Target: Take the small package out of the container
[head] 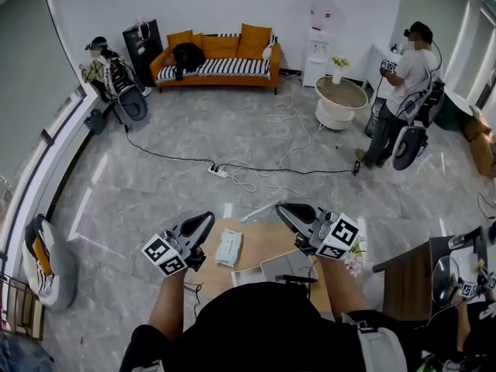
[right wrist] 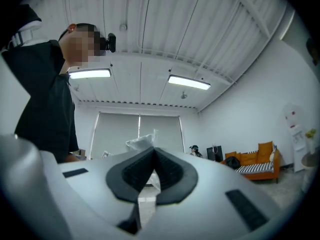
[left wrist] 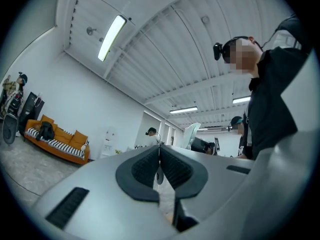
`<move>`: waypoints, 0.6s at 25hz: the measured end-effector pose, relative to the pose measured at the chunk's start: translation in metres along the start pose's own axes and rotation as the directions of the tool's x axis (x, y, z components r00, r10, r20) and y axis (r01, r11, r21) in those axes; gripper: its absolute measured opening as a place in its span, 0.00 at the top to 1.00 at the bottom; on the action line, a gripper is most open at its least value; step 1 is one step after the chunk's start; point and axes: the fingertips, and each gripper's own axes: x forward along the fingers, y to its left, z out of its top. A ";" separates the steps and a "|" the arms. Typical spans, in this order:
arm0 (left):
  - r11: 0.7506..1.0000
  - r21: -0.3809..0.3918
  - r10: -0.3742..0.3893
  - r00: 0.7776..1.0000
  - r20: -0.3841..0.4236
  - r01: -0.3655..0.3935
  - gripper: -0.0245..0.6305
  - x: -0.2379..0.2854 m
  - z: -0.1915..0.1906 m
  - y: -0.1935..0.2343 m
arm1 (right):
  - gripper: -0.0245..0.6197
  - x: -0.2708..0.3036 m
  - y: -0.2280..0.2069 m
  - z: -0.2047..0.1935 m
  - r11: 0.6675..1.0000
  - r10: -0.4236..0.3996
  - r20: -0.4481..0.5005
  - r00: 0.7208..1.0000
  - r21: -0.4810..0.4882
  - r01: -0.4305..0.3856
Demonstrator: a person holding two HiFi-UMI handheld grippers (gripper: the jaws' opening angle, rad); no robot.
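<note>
Both the left gripper and right gripper hang closed and empty above the table, so they should open before descending toward the small package lying left of the grey container.

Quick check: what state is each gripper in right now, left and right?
Left gripper: closed, nothing between the jaws.
Right gripper: closed, nothing visibly held.

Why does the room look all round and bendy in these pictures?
Head view: the wide lens curves the floor, with dark corners. Left gripper view: same bulge, and the ceiling light glares white. Right gripper view: the ceiling bends around two bright lamps.
</note>
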 end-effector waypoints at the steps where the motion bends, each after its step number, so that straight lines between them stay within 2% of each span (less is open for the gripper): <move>1: 1.000 -0.006 -0.007 1.000 0.004 0.007 0.93 0.001 0.000 -0.003 | 0.95 -0.001 0.000 0.000 1.000 0.002 0.005 1.000 0.012 -0.002; 5: 0.999 -0.014 -0.030 1.000 0.008 0.030 0.93 0.005 0.001 -0.010 | 0.95 -0.002 0.001 -0.002 0.999 0.012 0.014 1.000 0.042 -0.013; 15: 0.999 -0.039 -0.016 1.000 0.002 0.016 0.93 0.001 -0.012 -0.017 | 0.95 0.003 0.012 -0.015 0.994 0.075 0.009 0.997 0.083 -0.075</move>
